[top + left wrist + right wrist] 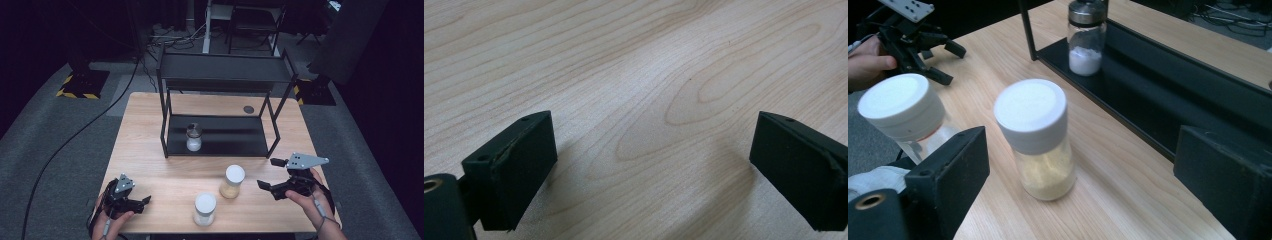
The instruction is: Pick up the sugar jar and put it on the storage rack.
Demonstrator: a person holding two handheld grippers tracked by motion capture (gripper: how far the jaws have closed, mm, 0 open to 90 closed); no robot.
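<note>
We held both tools open and empty: the left tool [145, 201] near-left on the worktop [150, 135], the right tool [266, 186] facing the yellow-powder jar [232, 181]. Next, we judged, came closing on that jar.

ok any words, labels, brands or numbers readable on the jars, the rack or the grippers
None can be read.
White-lidded jar of yellow powder: no label shows.
White-lidded clear jar: no print visible; a thin orange band under the lid, no letters.
Metal-lidded glass jar of white powder on the black metal rack's lower shelf: no label shows.
Grey three-cornered plate on the right gripper: holes only, no text.
</note>
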